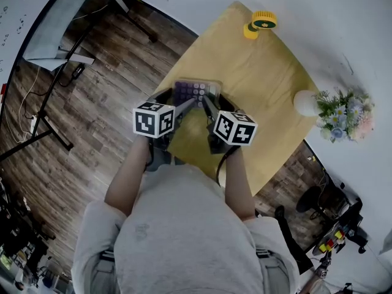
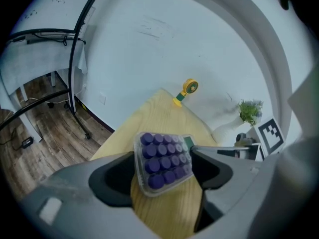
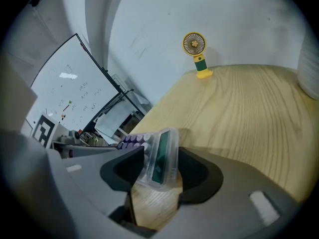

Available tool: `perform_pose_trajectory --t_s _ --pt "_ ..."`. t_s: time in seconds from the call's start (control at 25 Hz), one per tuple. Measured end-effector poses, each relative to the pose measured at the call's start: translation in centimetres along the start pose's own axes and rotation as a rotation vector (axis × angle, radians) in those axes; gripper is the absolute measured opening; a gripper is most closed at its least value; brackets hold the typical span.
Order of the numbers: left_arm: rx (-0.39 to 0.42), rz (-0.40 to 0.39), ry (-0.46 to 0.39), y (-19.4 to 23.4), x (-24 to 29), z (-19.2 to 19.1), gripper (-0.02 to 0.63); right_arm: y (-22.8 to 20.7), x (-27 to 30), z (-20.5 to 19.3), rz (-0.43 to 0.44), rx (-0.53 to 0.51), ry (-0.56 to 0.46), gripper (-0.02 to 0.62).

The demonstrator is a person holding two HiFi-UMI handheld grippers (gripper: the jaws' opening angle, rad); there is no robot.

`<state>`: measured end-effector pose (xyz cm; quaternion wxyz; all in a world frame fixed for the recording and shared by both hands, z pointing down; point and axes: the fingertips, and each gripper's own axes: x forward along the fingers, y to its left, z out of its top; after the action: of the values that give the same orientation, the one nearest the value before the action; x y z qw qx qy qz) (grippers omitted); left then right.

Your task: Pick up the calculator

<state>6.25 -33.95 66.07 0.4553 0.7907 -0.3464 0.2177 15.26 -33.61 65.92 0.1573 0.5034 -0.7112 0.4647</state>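
Observation:
The calculator point(image 1: 195, 92), a clear case with purple keys and a small display, is near the left corner of the wooden table point(image 1: 263, 72). Both grippers meet on it. In the left gripper view the calculator point(image 2: 164, 161) hangs tilted above the wood, and my left gripper point(image 2: 163, 158) spans its keypad, both pads against its sides. In the right gripper view the display end of the calculator point(image 3: 160, 158) stands on edge in my right gripper point(image 3: 161, 166), with the pads against it. From the head view the left gripper point(image 1: 184, 107) and right gripper point(image 1: 208, 107) angle inward under their marker cubes.
A small yellow fan point(image 1: 260, 23) stands at the table's far corner. A white vase point(image 1: 304, 101) with flowers point(image 1: 346, 112) sits at the right edge. A whiteboard on a stand point(image 1: 55, 35) is on the floor to the left, and an office chair point(image 1: 324, 201) is at lower right.

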Motion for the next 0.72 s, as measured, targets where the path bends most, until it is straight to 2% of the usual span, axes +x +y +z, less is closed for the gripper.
perform_pose_trajectory --t_s 0.32,0.52,0.72 --pt "-0.015 -0.002 -0.017 -0.1 -0.1 0.4 0.373 0.0 0.0 0.1 0.023 0.006 -0.003 0.206" --pt "0.066 0.021 -0.013 -0.9 0.2 0.7 0.373 -0.4 -0.6 0.5 -0.006 -0.04 -0.029 0.202" --pt "0.075 0.02 -0.047 -1.7 0.0 1.6 0.365 -0.7 -1.7 1.6 -0.022 -0.065 -0.083 0.166"
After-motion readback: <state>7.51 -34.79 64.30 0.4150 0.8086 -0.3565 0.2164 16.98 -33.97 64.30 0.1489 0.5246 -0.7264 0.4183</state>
